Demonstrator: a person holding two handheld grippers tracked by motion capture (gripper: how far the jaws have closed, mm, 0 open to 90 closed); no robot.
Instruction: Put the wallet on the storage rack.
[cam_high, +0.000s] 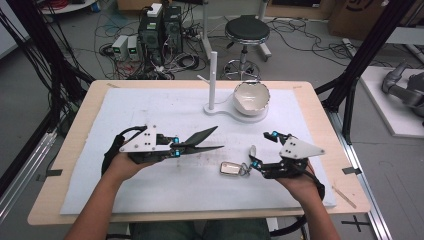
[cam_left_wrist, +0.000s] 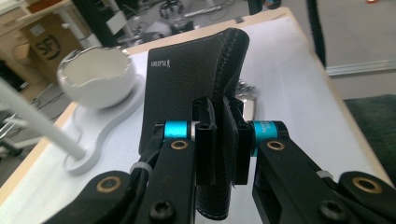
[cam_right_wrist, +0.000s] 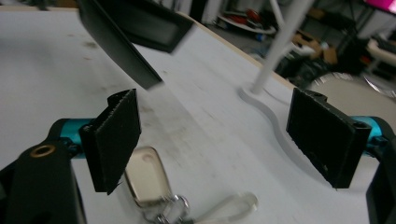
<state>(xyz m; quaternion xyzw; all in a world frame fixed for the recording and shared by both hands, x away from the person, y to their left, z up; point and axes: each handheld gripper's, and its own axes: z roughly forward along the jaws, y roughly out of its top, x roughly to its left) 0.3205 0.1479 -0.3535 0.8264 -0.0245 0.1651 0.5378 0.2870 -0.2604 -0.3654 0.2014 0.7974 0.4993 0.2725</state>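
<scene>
A: L gripper (cam_high: 200, 145)?
B: Clamped on black wallet (cam_high: 202, 139), held off the mat (cam_high: 150, 107).
A: R gripper (cam_high: 261, 150)?
B: Jaws wide, nothing gripped; key fob (cam_high: 231, 169) lies at its 9 o'clock. Bowl (cam_high: 251, 97) at 12.

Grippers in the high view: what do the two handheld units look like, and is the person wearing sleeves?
Both the left gripper and the right gripper have black bodies, each topped by a pale grey three-cornered plate, with cyan collars near the jaws. The gripper views show ridged black pads and brass-coloured rivets. Black cables trail back. Forearms are bare; no sleeves.
</scene>
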